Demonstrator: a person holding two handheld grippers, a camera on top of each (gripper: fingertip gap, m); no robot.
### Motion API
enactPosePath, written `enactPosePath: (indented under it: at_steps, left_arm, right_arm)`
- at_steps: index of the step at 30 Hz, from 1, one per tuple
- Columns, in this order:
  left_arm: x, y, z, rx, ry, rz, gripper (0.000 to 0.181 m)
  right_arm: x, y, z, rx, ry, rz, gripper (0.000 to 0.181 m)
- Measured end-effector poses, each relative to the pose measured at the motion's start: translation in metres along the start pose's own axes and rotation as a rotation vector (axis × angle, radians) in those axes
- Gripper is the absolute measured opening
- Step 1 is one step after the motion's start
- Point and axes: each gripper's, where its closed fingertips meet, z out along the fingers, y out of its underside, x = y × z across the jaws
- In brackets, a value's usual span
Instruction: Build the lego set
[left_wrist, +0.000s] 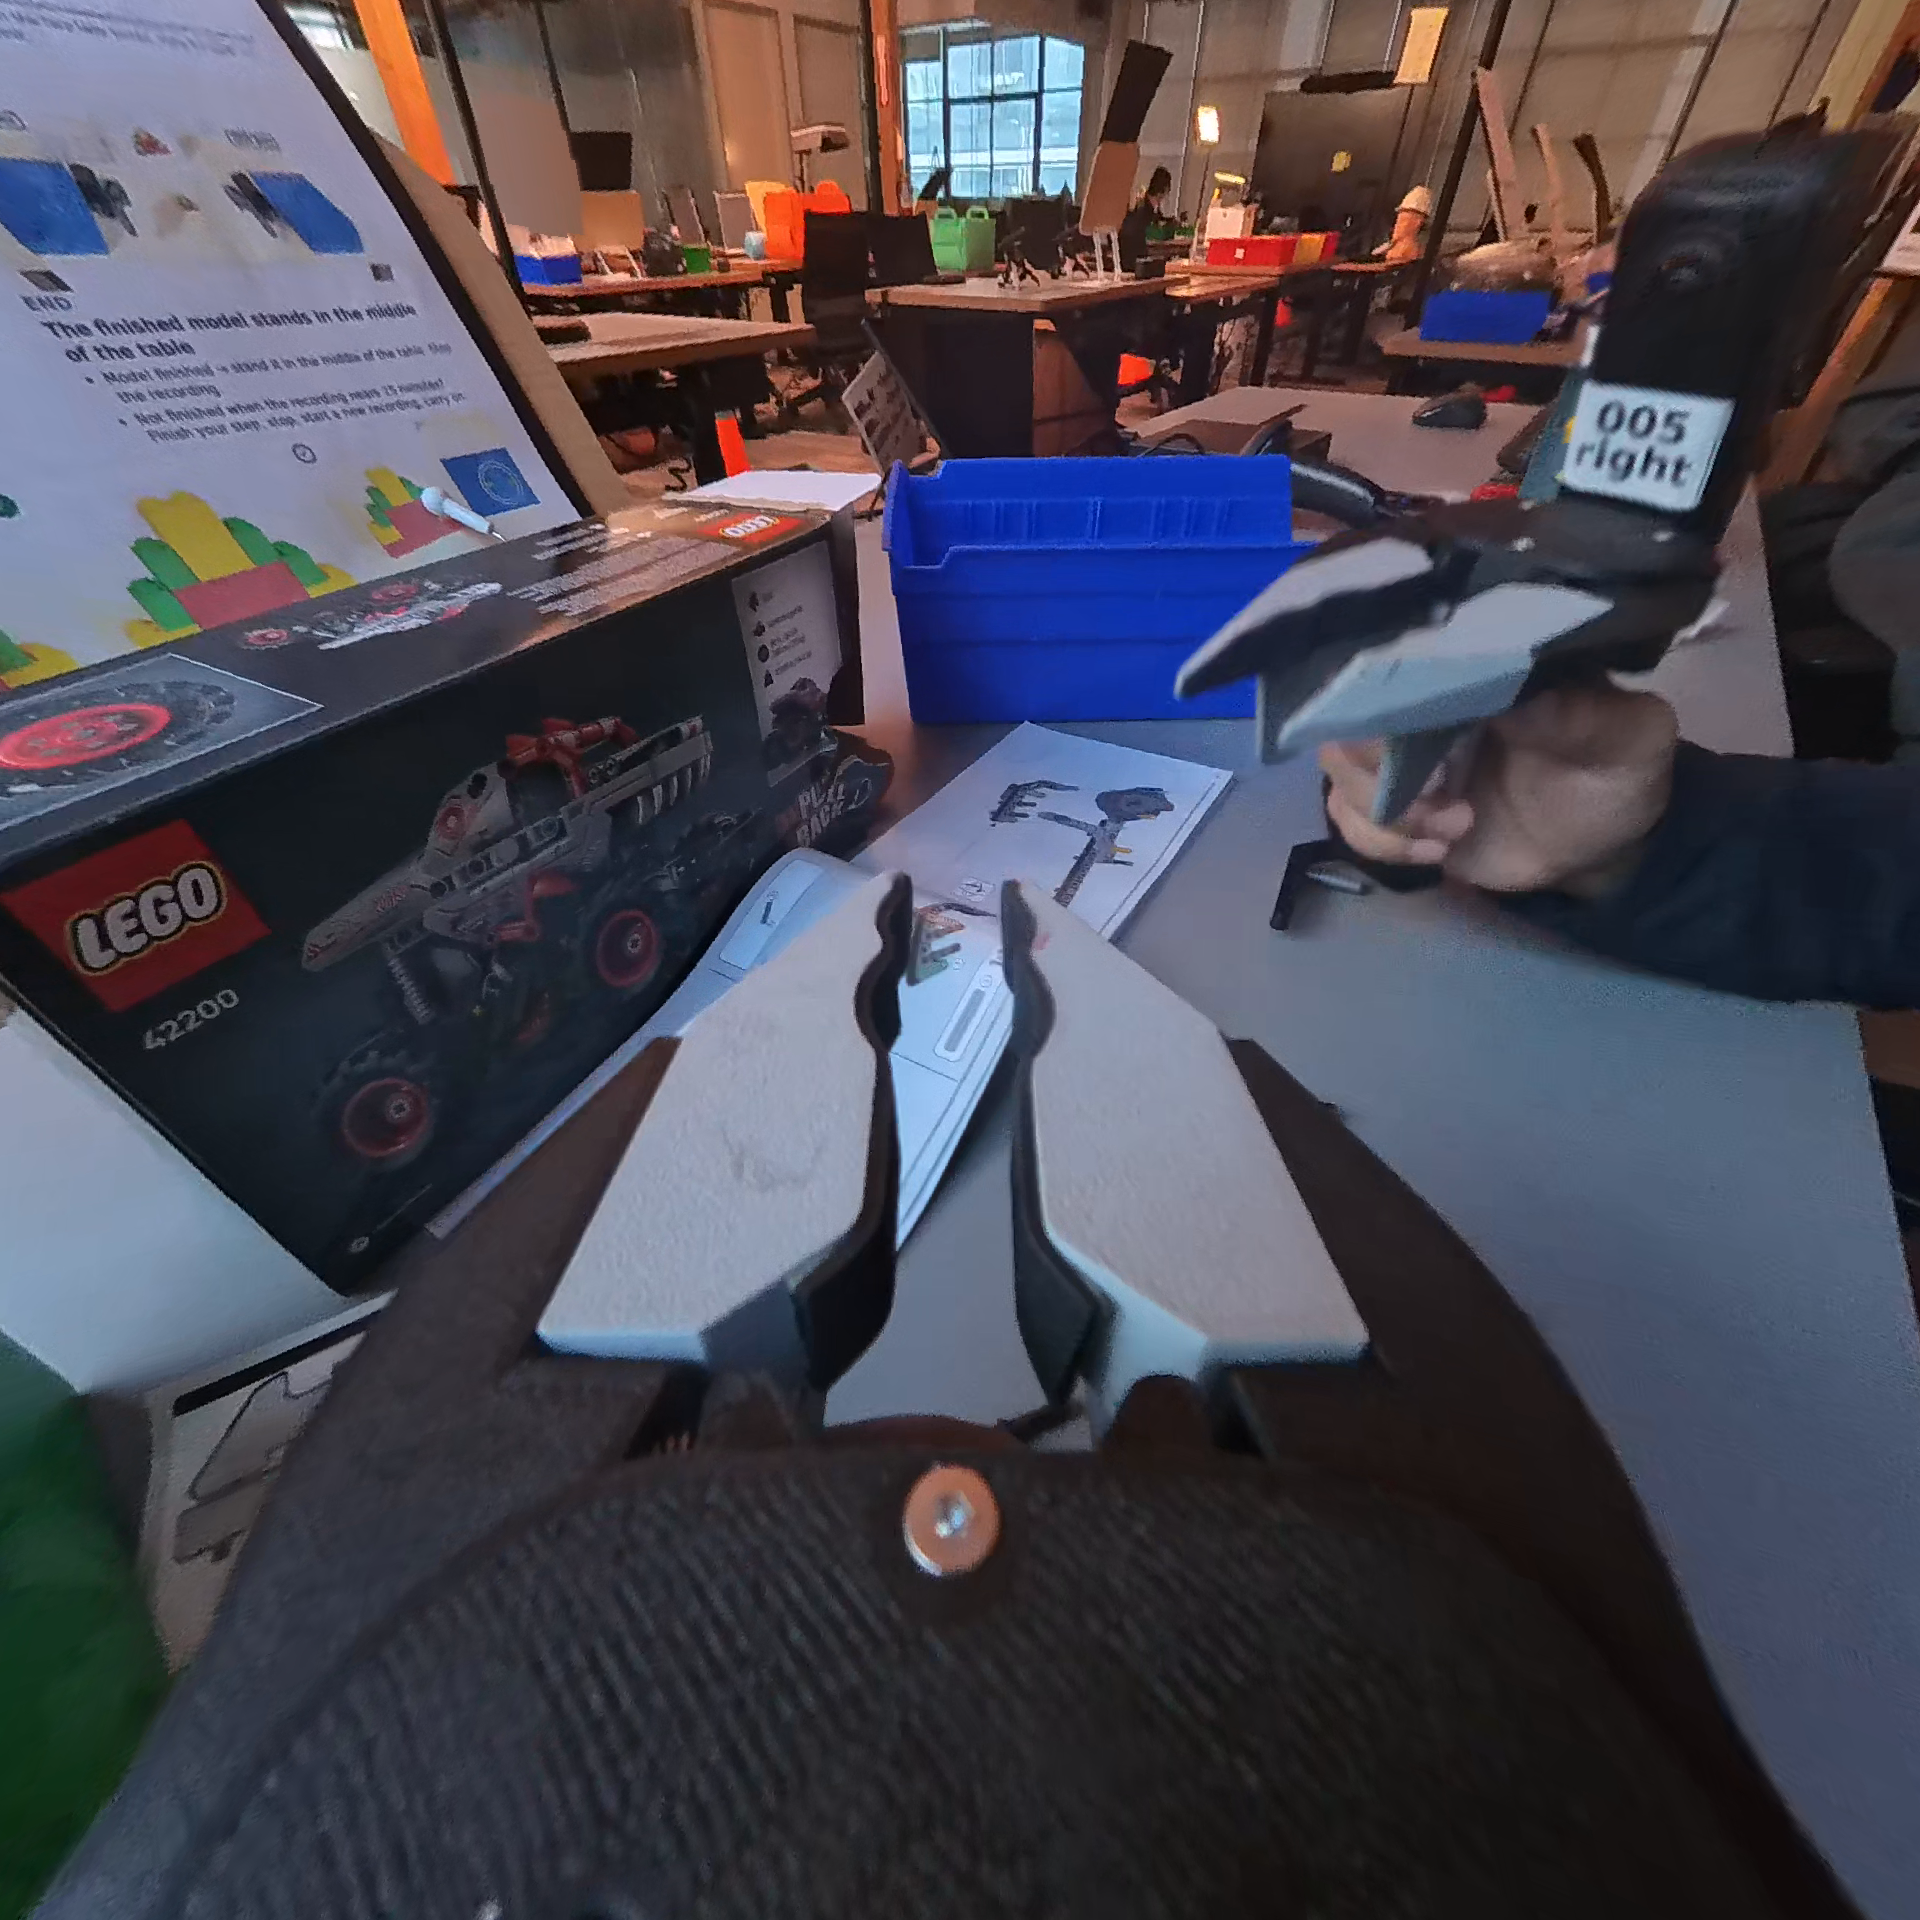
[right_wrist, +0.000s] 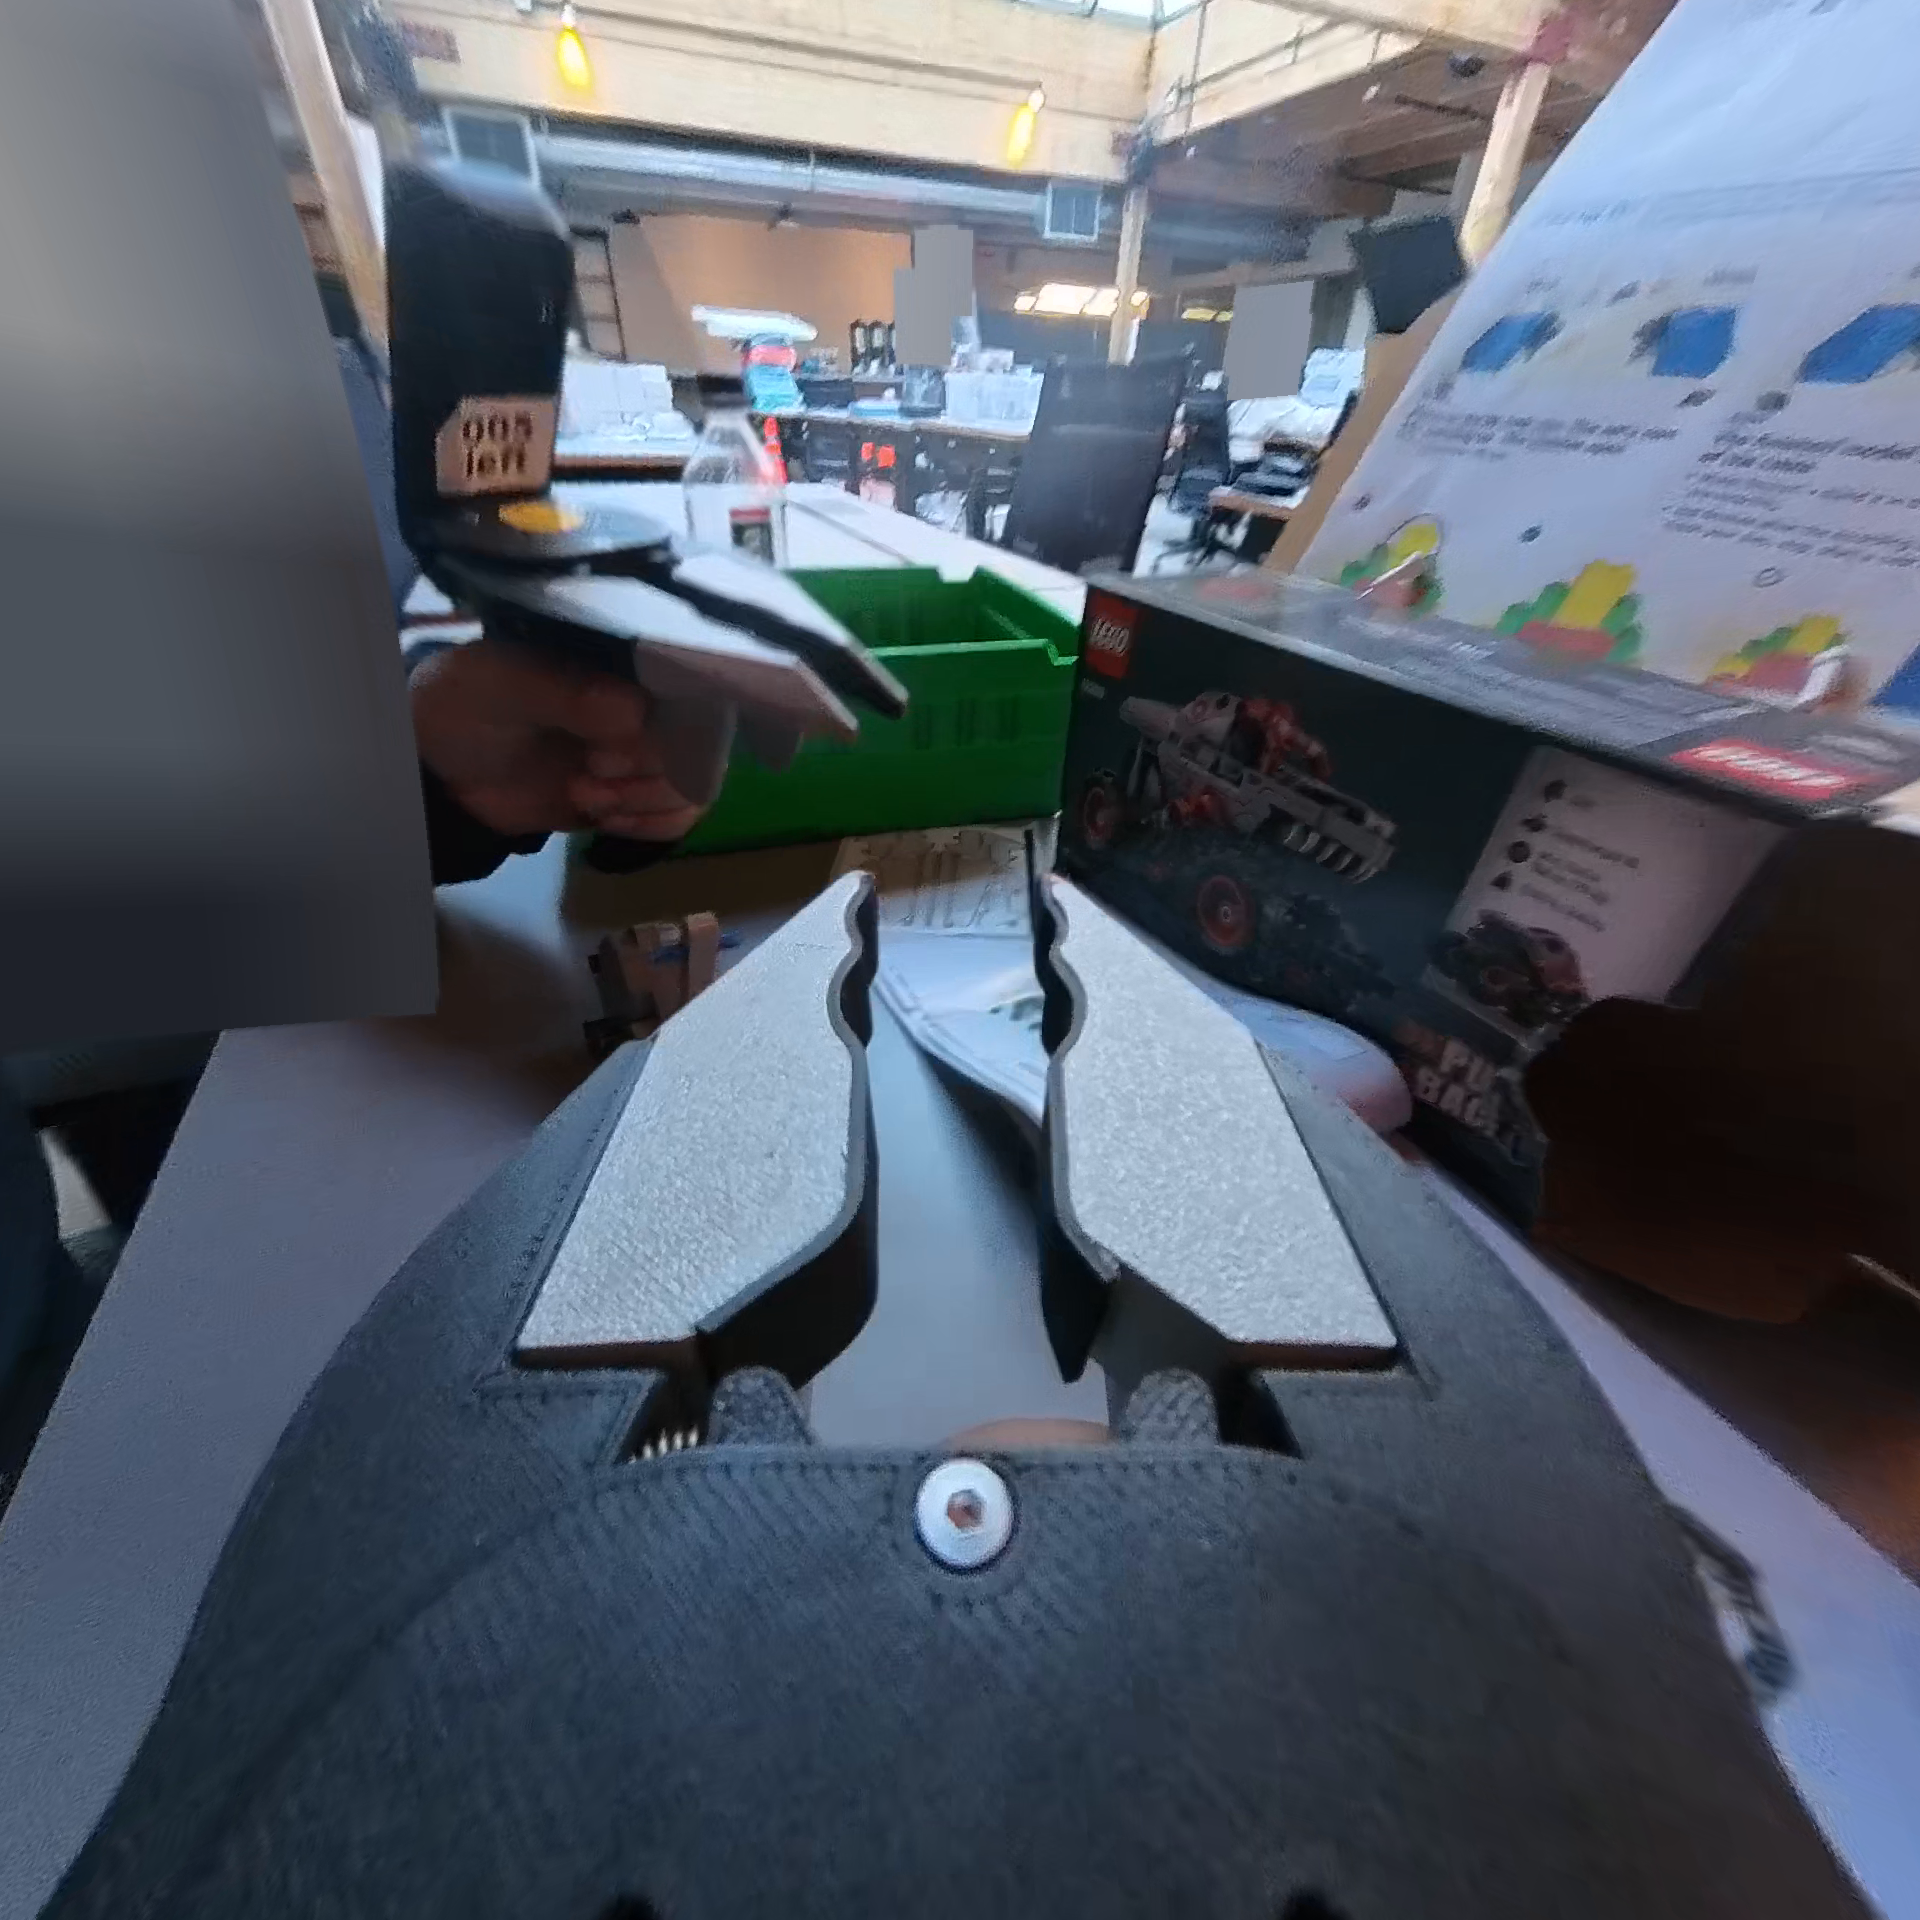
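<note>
The black set box (left_wrist: 416, 883) with a monster truck picture stands on the grey table (left_wrist: 1455, 1195); it also shows in the right wrist view (right_wrist: 1351, 831). An open instruction booklet (left_wrist: 1081, 821) lies in front of it and shows in the right wrist view (right_wrist: 987, 1018). My left gripper (left_wrist: 954, 914) is open and empty, held above the booklet. My right gripper (right_wrist: 956, 914) is open and empty, pointing at the booklet and the box. Each gripper shows in the other's view, hand-held above the table: the right (left_wrist: 1231, 717), the left (right_wrist: 878, 717). No loose bricks show.
A blue bin (left_wrist: 1081, 603) stands behind the booklet. A green bin (right_wrist: 935, 707) stands left of the box. A tilted instruction poster (left_wrist: 208, 364) leans behind the box. A water bottle (right_wrist: 732, 488) stands farther back. A small cardboard piece (right_wrist: 665, 966) sits on the table. Some 10 cm of space lies between my two pairs of fingers.
</note>
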Motion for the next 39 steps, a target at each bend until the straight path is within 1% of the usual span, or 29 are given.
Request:
enactPosePath:
  at_steps: [4,6,9,13,15,17,20,22,26,29,31,34,36,37,39]
  left_arm:
    - [0.001,0.007,0.002,-0.021,0.013,-0.011,0.014]
    - [0.000,0.009,0.003,-0.025,0.009,-0.004,0.014]
    - [-0.004,0.009,0.003,-0.026,-0.009,0.002,0.014]
    - [-0.008,0.009,0.002,-0.020,-0.018,-0.013,0.014]
    - [-0.010,0.009,0.002,-0.018,-0.029,-0.009,0.014]
    - [-0.013,0.011,0.002,-0.023,-0.037,-0.007,0.013]
    - [-0.014,0.014,0.002,-0.033,-0.029,-0.024,0.014]
    - [-0.015,0.015,0.000,-0.038,-0.032,-0.018,0.014]
    - [-0.017,0.020,-0.003,-0.061,-0.023,-0.034,0.017]
    - [-0.011,0.020,-0.002,-0.059,0.018,-0.079,0.019]
    - [-0.008,0.020,-0.001,-0.062,0.033,-0.078,0.020]
    - [-0.007,0.025,0.002,-0.075,0.019,-0.022,0.020]
    - [-0.007,0.028,0.004,-0.083,0.011,0.008,0.019]
    - [-0.007,0.030,0.004,-0.090,0.009,0.014,0.020]
    - [-0.008,0.030,0.005,-0.092,0.010,0.013,0.021]
  right_arm:
    - [0.015,-0.029,-0.023,0.086,0.052,0.015,0.028]
    - [0.025,-0.036,-0.031,0.102,0.098,0.009,0.027]
    - [0.031,-0.040,-0.039,0.106,0.119,-0.001,0.026]
    - [0.034,-0.034,-0.041,0.086,0.111,0.012,0.026]
    - [0.033,-0.027,-0.039,0.053,0.100,0.004,0.026]
    - [0.028,-0.020,-0.037,0.012,0.058,-0.001,0.027]
    - [0.021,-0.003,-0.035,-0.090,-0.008,-0.014,0.028]
    - [0.021,0.013,-0.038,-0.191,-0.030,-0.044,0.028]
    - [0.035,0.052,-0.061,-0.398,-0.001,-0.135,0.028]
    - [0.041,0.077,-0.084,-0.490,-0.019,-0.073,0.027]
    - [0.046,0.094,-0.099,-0.563,-0.008,-0.048,0.028]
    - [0.045,0.113,-0.117,-0.631,-0.017,-0.024,0.026]
    - [0.050,0.124,-0.126,-0.683,0.011,-0.025,0.026]
    - [0.051,0.126,-0.127,-0.691,0.018,-0.029,0.025]
    - [0.047,0.127,-0.125,-0.684,-0.015,-0.014,0.020]
